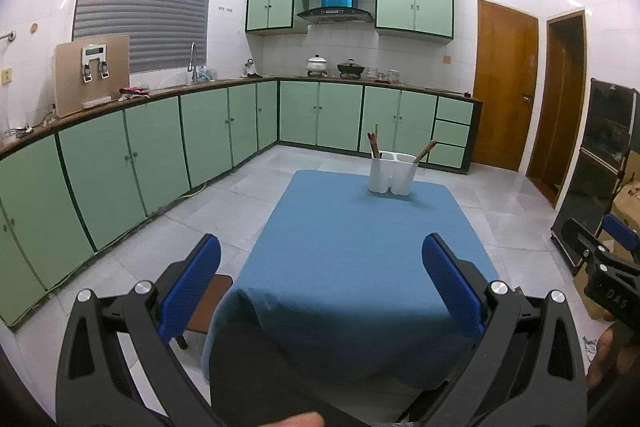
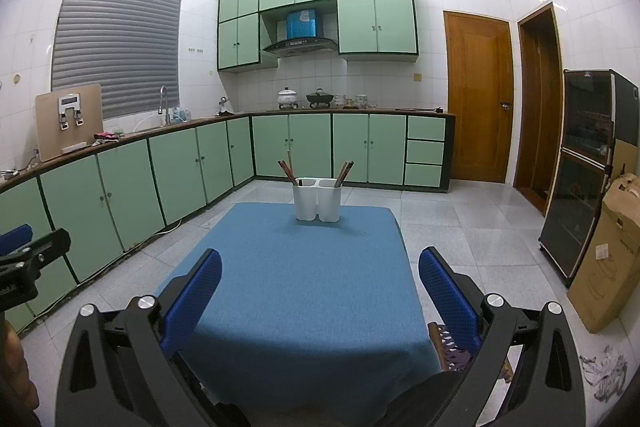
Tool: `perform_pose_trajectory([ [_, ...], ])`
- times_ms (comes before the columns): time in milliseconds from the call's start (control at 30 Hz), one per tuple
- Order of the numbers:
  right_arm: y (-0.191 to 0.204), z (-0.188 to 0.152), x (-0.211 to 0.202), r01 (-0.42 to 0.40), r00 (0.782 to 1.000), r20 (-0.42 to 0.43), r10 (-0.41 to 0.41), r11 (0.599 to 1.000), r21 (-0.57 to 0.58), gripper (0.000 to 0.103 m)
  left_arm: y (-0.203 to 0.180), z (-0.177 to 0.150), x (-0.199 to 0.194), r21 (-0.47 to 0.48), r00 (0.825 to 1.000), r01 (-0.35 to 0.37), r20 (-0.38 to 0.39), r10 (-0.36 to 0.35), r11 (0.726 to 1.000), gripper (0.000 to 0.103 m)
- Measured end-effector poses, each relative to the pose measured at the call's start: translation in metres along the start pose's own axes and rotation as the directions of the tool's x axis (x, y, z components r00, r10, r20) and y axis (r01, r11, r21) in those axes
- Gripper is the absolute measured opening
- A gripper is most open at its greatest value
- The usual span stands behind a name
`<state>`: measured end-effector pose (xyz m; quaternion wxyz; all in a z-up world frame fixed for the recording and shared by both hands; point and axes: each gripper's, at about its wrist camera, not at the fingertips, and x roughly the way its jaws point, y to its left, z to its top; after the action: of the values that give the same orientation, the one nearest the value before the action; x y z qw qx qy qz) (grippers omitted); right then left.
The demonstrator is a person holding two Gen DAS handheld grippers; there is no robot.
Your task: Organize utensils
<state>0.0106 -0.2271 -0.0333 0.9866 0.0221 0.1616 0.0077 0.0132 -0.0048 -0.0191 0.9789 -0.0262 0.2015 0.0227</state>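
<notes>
Kitchen with pale green base cabinets [image 2: 180, 167] running in an L along the left and back walls, matching green wall cabinets [image 2: 360, 15] above. Grey slatted window blind [image 1: 144, 7] on the left wall. Two brown wooden doors [image 2: 478, 95] at the right, a dark glass-front cabinet [image 2: 580, 163] beside them, and a brown cardboard box [image 2: 608, 255] leaning just in front of it. Grey tiled floor [image 2: 460, 227].

Low bench covered with a blue cloth [image 2: 300, 287] sits mid-room, near edge just under both tools. At its far end stands a white plastic two-compartment utensil holder [image 2: 318, 199], upright. Brown wooden chopsticks [image 2: 287, 171] lean out of the left compartment, tilted left; another brown pair [image 2: 344, 173] leans out of the right compartment, tilted right. Same holder in the left wrist view [image 1: 392, 173], same split of sticks. Rest of the cloth bare.

Left tool [image 1: 320, 279]: black frame, blue ribbed pads, jaws spread wide, nothing between them, well short of the holder. Right tool [image 2: 320, 291]: same build, jaws spread wide, released, gripping nothing, also well apart from the holder. Each tool shows at the edge of the other's view.

Back counter: white lidded pot [image 2: 288, 95] and black wok [image 2: 319, 98] side by side under the range hood [image 2: 300, 45].
</notes>
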Motion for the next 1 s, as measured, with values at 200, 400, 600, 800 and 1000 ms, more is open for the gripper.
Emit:
perform_pose_trajectory([
  [200, -0.0002, -0.0002, 0.0003, 0.001, 1.0, 0.0, -0.001, 1.0, 0.0, 0.097, 0.0003, -0.0016, 0.0013, 0.004, 1.0, -0.002, -0.005, 0.002, 1.0, 0.098],
  [400, -0.0008, -0.0001, 0.0002, 0.001, 1.0, 0.0, -0.001, 1.0, 0.0, 0.097, -0.0031, -0.0029, -0.0003, 0.018, 1.0, 0.002, 0.006, -0.002, 1.0, 0.098],
  [600, -0.0006, -0.0002, 0.0005, 0.001, 1.0, -0.001, -0.001, 1.0, -0.001, 0.097, -0.0043, -0.0026, -0.0026, 0.021, 1.0, 0.001, 0.016, -0.001, 1.0, 0.098],
  [800, -0.0007, -0.0002, 0.0006, 0.002, 1.0, 0.0, -0.002, 1.0, 0.001, 0.097, -0.0045, -0.0016, -0.0048, 0.024, 1.0, -0.001, 0.021, 0.0, 1.0, 0.098],
  [1000, -0.0031, 0.0, 0.0013, 0.0, 1.0, -0.001, 0.0, 1.0, 0.0, 0.097, -0.0016, -0.0003, -0.0049, 0.012, 1.0, -0.004, 0.015, 0.003, 1.0, 0.098],
])
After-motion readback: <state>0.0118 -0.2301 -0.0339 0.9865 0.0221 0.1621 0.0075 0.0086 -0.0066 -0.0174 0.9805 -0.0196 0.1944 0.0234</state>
